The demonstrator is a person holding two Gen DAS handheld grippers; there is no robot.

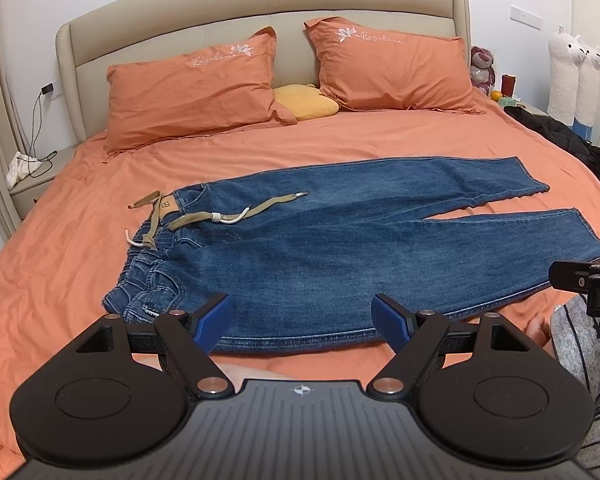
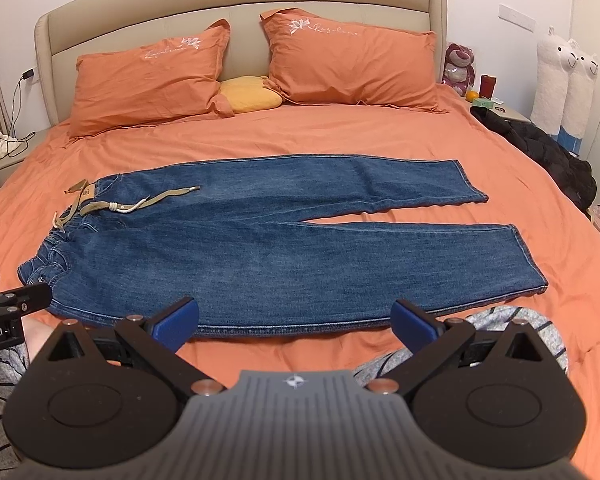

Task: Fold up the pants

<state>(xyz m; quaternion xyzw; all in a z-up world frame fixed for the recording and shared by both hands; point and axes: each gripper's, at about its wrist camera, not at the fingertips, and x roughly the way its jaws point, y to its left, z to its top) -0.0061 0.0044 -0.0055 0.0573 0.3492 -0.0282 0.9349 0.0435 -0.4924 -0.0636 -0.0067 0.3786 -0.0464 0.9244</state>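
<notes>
Blue jeans (image 1: 320, 248) (image 2: 260, 248) lie flat across the orange bed, waistband at the left, both legs stretching right with a narrow gap between them. A tan drawstring belt (image 1: 236, 212) (image 2: 140, 202) trails over the waist. My left gripper (image 1: 302, 320) hovers open above the jeans' near hem edge, nothing between its blue pads. My right gripper (image 2: 294, 324) is open too, just short of the near leg's edge. Part of the right gripper's black body (image 1: 584, 276) shows at the left wrist view's right edge, and the left gripper's black body (image 2: 16, 300) shows at the right wrist view's left edge.
Two orange pillows (image 1: 192, 92) (image 1: 392, 68) and a yellow cushion (image 1: 306, 102) lean on the beige headboard (image 1: 260, 4). A black jacket (image 2: 540, 148) lies at the bed's right side. Bedside tables flank the bed. A person's striped grey clothing (image 2: 500, 320) is close to the grippers.
</notes>
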